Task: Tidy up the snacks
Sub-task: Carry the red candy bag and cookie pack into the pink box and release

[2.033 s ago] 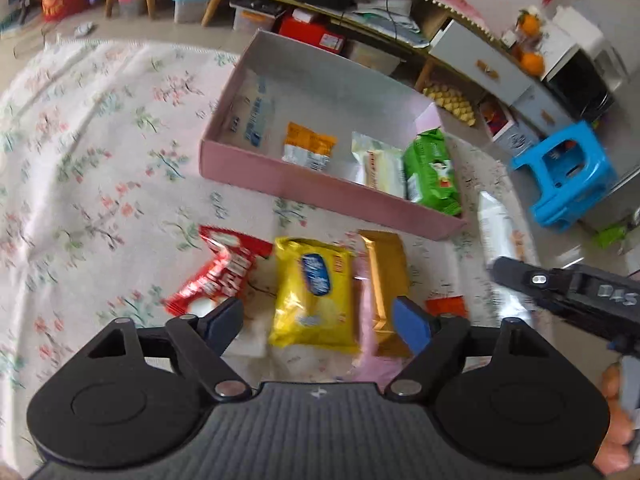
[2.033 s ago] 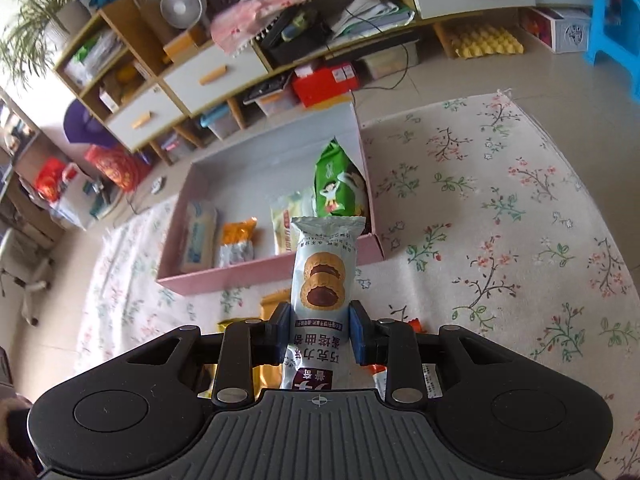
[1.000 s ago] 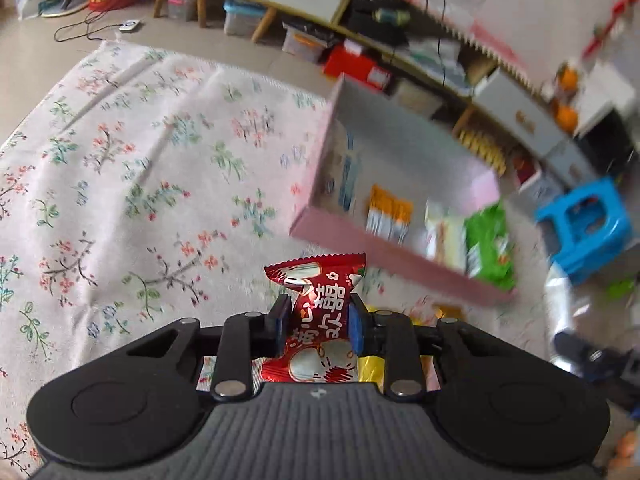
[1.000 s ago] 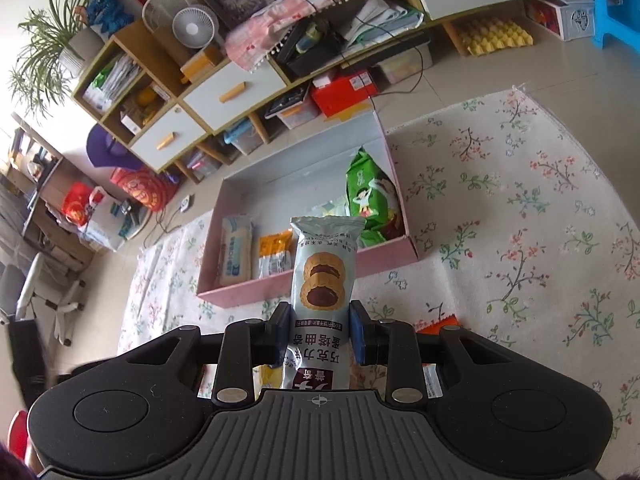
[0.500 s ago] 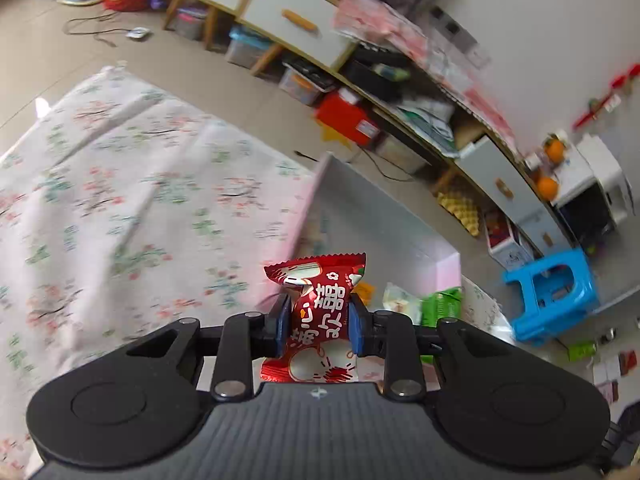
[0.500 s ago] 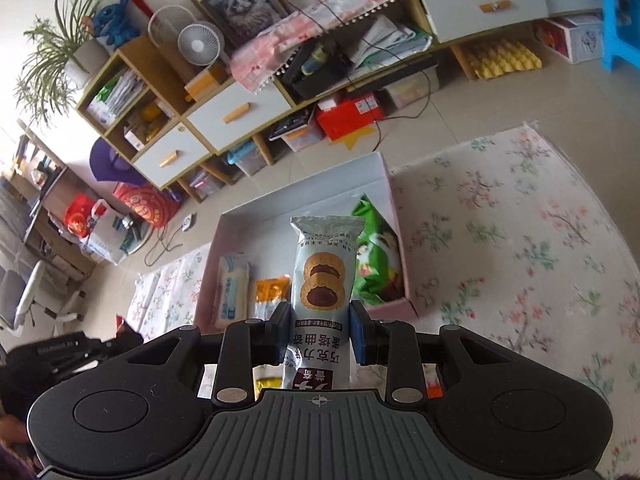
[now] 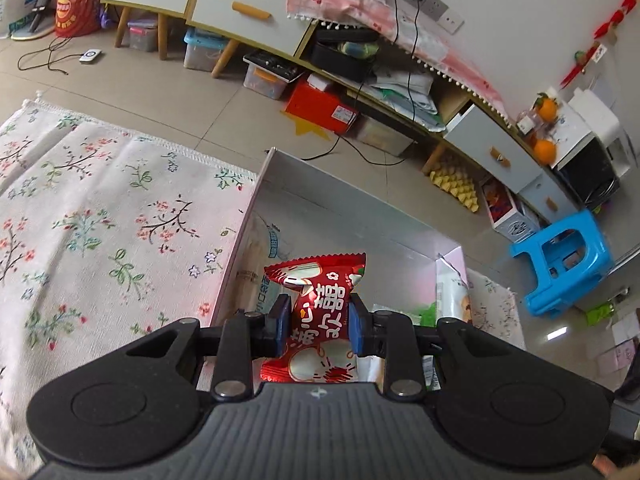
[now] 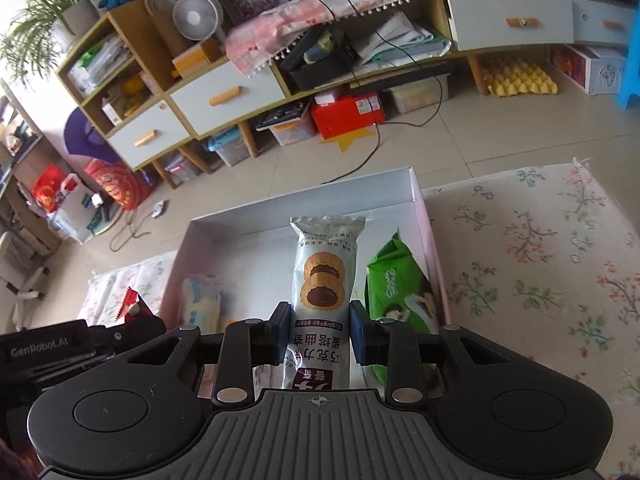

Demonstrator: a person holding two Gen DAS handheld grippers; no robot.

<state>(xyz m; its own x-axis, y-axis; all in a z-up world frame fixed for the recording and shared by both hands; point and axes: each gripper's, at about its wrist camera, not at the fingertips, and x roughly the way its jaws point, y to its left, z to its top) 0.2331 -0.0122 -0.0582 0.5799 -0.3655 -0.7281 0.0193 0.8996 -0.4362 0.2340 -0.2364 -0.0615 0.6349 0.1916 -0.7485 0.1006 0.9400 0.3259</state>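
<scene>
Left gripper is clamped across the middle of the red candy packet, held above the near left part of the pink box; right gripper pinches the cookie pack mid-length over the same box, beside the green bag. I judge both light, crinkly, slippery film over crushable contents; mid-body pinch suits, light squeeze only.

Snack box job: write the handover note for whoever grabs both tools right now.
Left tool: shut on the red pack, held above the box.
Right tool: shut on the cookie pack, also above the box.
Done: green bag and a pale pack already lie inside.
Left: lower and release both held packs into the box. Any snacks remaining on the cloth are out of view; check there.
</scene>
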